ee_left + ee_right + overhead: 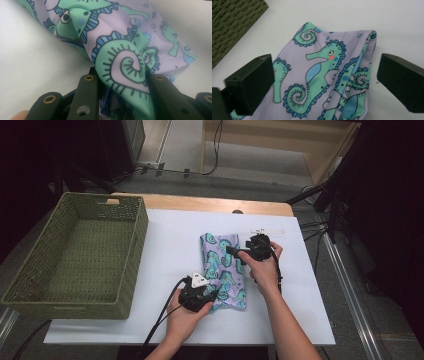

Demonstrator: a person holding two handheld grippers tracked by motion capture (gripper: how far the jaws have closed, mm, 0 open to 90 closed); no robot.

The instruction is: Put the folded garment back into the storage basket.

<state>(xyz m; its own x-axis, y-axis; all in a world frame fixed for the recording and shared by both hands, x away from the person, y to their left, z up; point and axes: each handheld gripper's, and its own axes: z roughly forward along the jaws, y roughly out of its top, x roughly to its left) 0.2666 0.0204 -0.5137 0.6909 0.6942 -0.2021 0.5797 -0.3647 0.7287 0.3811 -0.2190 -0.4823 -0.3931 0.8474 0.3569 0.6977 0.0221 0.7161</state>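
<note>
I see a folded lilac cloth [225, 270] printed with green and blue seahorses, lying as a long strip across the middle of the white bench [165, 235]. Its near corner is bunched and lifted; the far end lies flat, doubled over.

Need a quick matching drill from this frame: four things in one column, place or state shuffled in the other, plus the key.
Things:
1. left hand-held gripper
2. right hand-held gripper
3. green wicker basket
4. seahorse-print cloth

Place or state:
A. stands at the left side of the white table
B. jaws wide apart, hovering over the cloth's far end
C. lies folded at the table's middle
D. jaws clamped on a bunched near corner of the cloth

Pairs: 1-D, 2-B, 3-A, 4-C
</note>
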